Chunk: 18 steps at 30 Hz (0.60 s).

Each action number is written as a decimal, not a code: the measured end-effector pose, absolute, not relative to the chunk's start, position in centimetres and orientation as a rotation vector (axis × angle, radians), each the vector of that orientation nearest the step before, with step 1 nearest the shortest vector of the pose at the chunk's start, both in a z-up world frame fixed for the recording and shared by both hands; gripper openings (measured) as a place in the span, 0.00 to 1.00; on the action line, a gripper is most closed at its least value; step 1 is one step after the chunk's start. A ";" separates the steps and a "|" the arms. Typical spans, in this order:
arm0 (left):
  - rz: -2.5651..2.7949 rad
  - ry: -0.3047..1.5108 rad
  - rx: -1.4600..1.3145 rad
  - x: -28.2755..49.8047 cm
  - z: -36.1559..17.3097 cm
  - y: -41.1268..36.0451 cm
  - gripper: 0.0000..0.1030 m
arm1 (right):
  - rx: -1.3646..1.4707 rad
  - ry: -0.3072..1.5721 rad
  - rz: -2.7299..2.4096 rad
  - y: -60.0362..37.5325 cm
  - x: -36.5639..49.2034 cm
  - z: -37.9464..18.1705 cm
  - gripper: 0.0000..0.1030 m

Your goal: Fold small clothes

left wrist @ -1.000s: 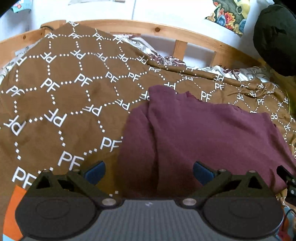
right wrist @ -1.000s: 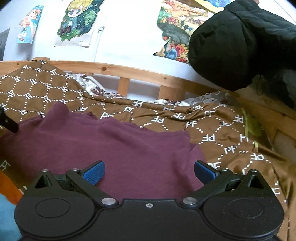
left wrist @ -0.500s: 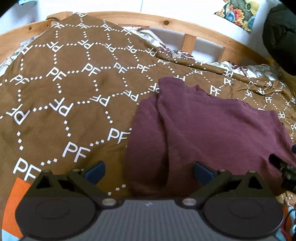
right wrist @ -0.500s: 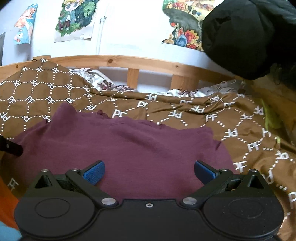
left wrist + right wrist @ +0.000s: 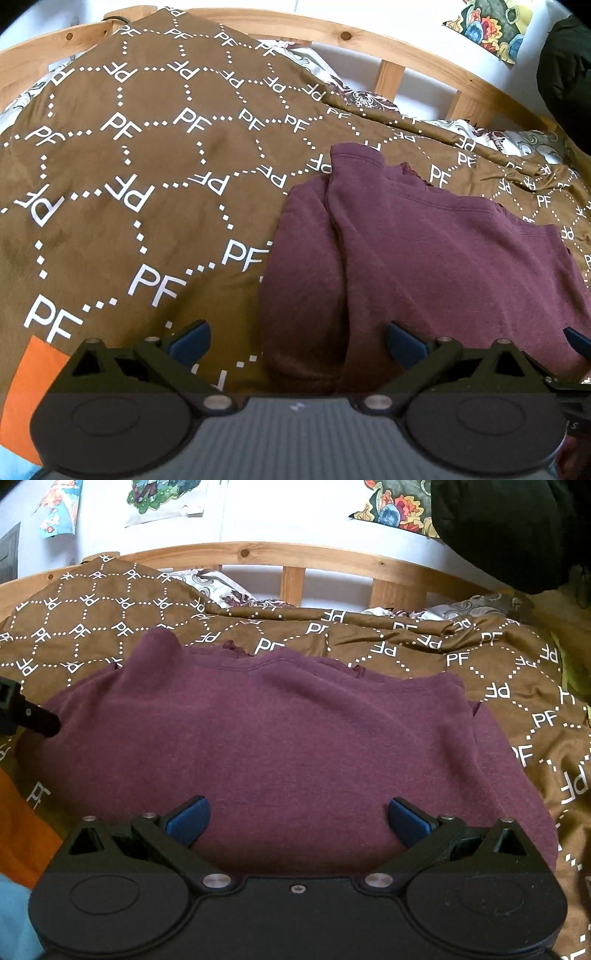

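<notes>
A maroon garment (image 5: 424, 258) lies spread on a brown patterned bedspread (image 5: 147, 166), with a lengthwise fold along its left side. My left gripper (image 5: 297, 341) is open just above the garment's near left edge, blue fingertips (image 5: 190, 339) wide apart and nothing between them. In the right wrist view the same garment (image 5: 277, 738) fills the middle. My right gripper (image 5: 297, 819) is open over its near edge, holding nothing. The left gripper's black finger (image 5: 33, 716) shows at the left edge there.
A wooden bed rail (image 5: 295, 557) runs along the far side, with a white wall and posters behind. A black garment (image 5: 517, 528) hangs at the upper right. Orange fabric (image 5: 33, 384) lies at the near left. Crumpled patterned bedding (image 5: 461, 609) sits by the rail.
Both grippers have moved forward and down toward the garment, which now looks larger in both views. Both stayed open and the garment has not moved.
</notes>
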<state>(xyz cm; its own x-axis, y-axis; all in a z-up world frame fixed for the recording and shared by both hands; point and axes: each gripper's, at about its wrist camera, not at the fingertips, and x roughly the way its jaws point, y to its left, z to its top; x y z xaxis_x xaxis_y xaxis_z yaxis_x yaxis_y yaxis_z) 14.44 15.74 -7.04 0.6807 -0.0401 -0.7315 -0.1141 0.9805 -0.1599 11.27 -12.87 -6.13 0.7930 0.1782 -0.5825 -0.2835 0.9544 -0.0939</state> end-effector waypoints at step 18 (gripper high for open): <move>-0.029 0.798 -0.230 14.1 -6.9 15.5 0.99 | -0.177 0.607 0.250 -12.9 11.4 -6.1 1.00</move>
<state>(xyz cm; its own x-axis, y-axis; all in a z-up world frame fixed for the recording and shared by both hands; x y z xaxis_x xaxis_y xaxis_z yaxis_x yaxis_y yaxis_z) 14.11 15.53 -6.94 0.6990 -0.1127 -0.7062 -0.0603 0.9747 -0.2152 11.41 -12.93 -6.13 0.7925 0.1796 -0.5829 -0.2828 0.9549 -0.0903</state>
